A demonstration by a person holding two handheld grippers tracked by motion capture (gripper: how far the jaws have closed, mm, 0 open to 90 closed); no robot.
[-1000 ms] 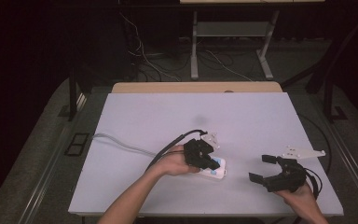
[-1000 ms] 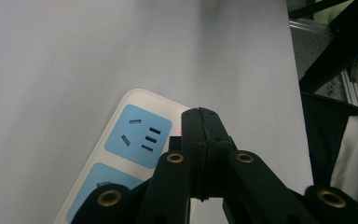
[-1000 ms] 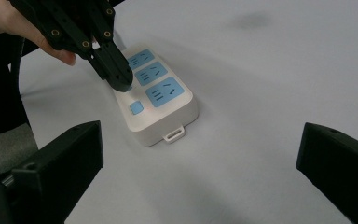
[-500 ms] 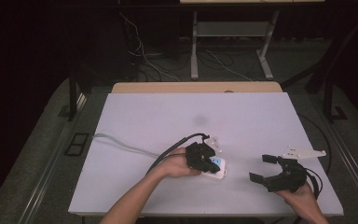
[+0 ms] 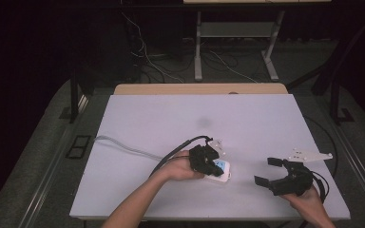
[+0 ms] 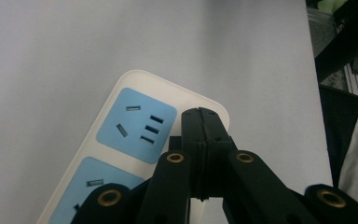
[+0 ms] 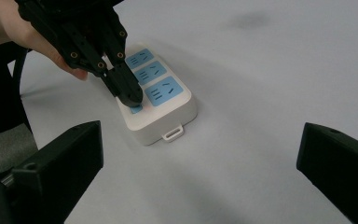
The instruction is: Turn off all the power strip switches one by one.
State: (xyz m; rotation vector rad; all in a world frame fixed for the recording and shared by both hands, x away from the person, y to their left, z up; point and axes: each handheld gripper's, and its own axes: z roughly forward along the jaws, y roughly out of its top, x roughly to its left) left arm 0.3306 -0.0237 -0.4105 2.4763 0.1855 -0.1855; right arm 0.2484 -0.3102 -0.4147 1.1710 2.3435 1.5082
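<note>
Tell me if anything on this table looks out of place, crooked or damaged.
Nothing looks damaged or spilled. The white power strip lies flat on the table, slightly angled to its edges, with nothing plugged into its blue sockets. The left gripper, jaws shut, presses its tip on the strip's end. The right gripper waits open beside it.

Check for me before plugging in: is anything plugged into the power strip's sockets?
Empty. The power strip shows three bare blue sockets; the shut left gripper presses beside them.

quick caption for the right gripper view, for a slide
Left gripper, fingers shut, presses its tip on a white power strip near its blue sockets.
</note>
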